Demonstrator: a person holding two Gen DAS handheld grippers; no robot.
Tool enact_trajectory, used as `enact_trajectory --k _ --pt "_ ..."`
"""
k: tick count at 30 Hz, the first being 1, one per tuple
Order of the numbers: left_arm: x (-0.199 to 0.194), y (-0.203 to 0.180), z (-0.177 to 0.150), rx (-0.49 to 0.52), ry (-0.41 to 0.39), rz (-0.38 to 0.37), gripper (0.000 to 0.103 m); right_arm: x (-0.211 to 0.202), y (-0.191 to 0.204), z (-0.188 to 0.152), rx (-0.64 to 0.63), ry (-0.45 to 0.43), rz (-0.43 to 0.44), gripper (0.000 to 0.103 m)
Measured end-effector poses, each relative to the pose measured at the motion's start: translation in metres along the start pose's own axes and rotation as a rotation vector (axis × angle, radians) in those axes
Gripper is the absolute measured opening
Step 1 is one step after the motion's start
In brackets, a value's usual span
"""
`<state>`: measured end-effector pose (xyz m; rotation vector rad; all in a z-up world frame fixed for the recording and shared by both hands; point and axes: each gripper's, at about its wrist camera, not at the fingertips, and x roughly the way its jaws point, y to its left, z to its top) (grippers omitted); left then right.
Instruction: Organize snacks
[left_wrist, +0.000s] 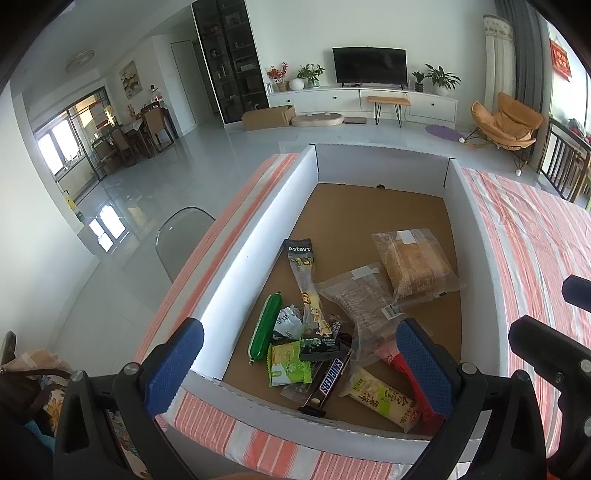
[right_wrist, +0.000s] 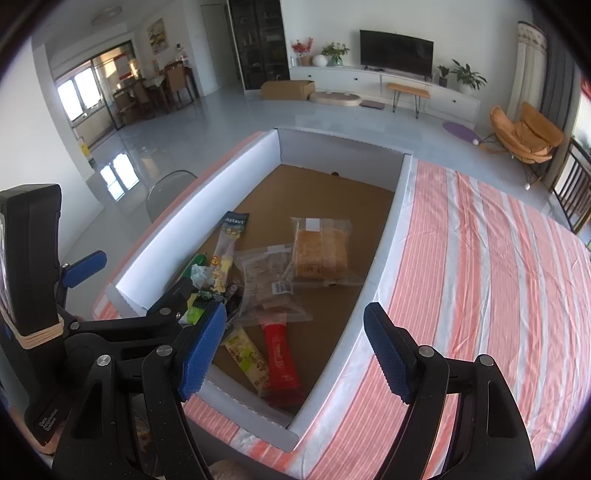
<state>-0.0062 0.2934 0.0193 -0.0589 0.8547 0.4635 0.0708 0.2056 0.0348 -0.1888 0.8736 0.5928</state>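
A white-walled cardboard box with a brown floor holds several snacks. Among them are a Snickers bar, a green sausage stick, a green wafer pack, a clear bread pack, a clear biscuit pack, a yellow stick pack and a red stick pack. My left gripper hangs open over the box's near end, nothing between its fingers. My right gripper stands open above the box's near right wall, empty too.
The box sits on a table under an orange and white striped cloth. A grey chair stands left of the table. Beyond lie a tiled floor, a TV unit, a cardboard carton and an orange lounge chair.
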Motion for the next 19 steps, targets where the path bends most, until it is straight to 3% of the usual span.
enact_trajectory --k 19 --pt "0.0025 0.0076 -0.0012 -0.018 0.013 -0.019 0.103 0.0013 0.003 0.0007 -0.007 0.009 0.0 0.08"
